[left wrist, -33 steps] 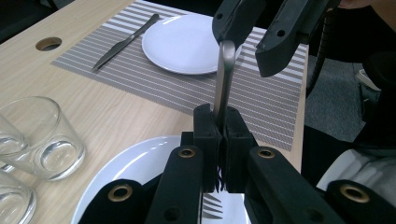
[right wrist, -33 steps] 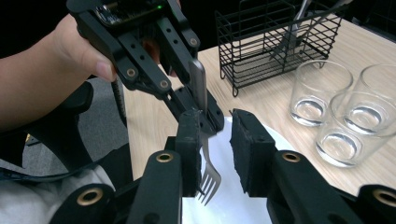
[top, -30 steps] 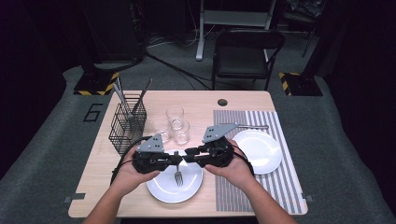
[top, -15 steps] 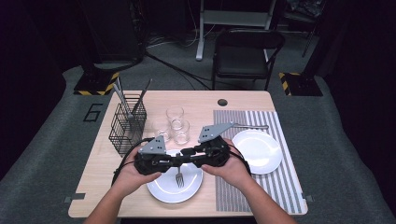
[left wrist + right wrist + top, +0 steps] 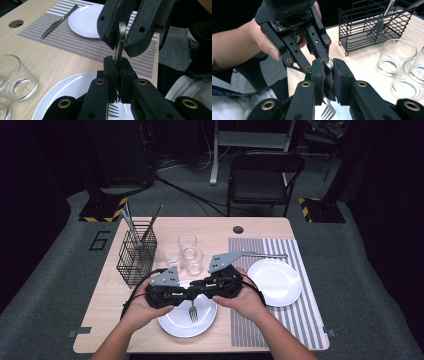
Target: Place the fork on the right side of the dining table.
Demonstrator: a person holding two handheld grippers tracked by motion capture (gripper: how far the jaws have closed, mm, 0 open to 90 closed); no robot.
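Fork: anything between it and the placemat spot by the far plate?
Nothing visible. The fork hangs tines-down over the near plate, clamped by the left tongs; the right tongs have just been closing around its handle. The placemat strip before the far plate is bare.

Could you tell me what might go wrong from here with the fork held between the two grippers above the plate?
1. Both the left gripper and the right gripper pinch the fork on its thin handle; if one lets go early it could swing or drop onto the plate.
2. The glasses stand close behind the grippers, so a forward swing could knock them.
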